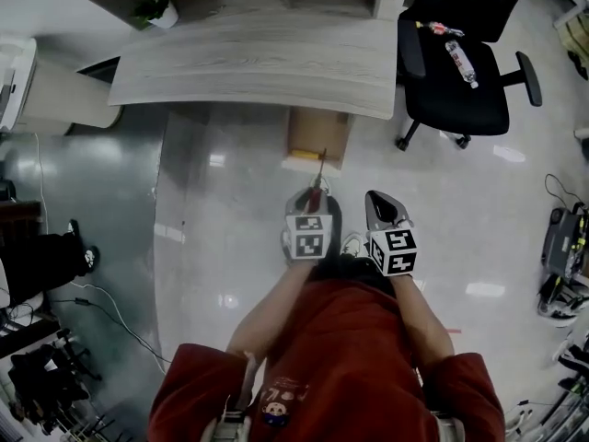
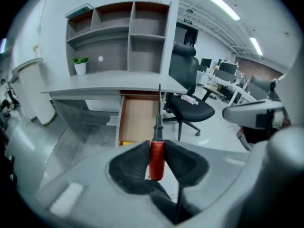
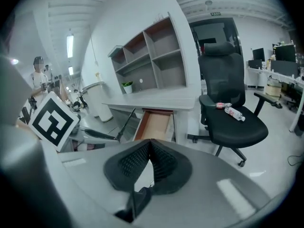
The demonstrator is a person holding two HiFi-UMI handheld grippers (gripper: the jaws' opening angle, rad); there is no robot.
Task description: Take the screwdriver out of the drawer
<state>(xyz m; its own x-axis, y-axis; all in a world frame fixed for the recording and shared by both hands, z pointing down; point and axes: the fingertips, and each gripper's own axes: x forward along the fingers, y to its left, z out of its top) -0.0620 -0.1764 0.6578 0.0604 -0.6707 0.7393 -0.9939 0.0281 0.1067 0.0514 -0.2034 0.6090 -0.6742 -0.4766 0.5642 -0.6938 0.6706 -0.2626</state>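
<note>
My left gripper (image 2: 157, 145) is shut on the red handle of the screwdriver (image 2: 157, 158). Its thin dark shaft points up and away toward the open wooden drawer (image 2: 137, 119) under the desk. In the head view the left gripper (image 1: 313, 198) hangs over the floor in front of the drawer (image 1: 317, 137), clear of it, with the screwdriver (image 1: 318, 180) sticking out ahead. My right gripper (image 1: 380, 207) is just to its right. In the right gripper view the right gripper (image 3: 150, 144) has its pads meeting at the tips with nothing between them, and the drawer (image 3: 155, 125) lies ahead.
A pale wood desk (image 1: 258, 63) carries a shelf unit (image 2: 123, 37) and a small potted plant (image 2: 80, 65). To the right stands a black office chair (image 1: 456, 72) with a bottle (image 1: 462, 63) on its seat. A white bin (image 2: 35, 91) stands left; cables (image 1: 106, 311) run across the floor.
</note>
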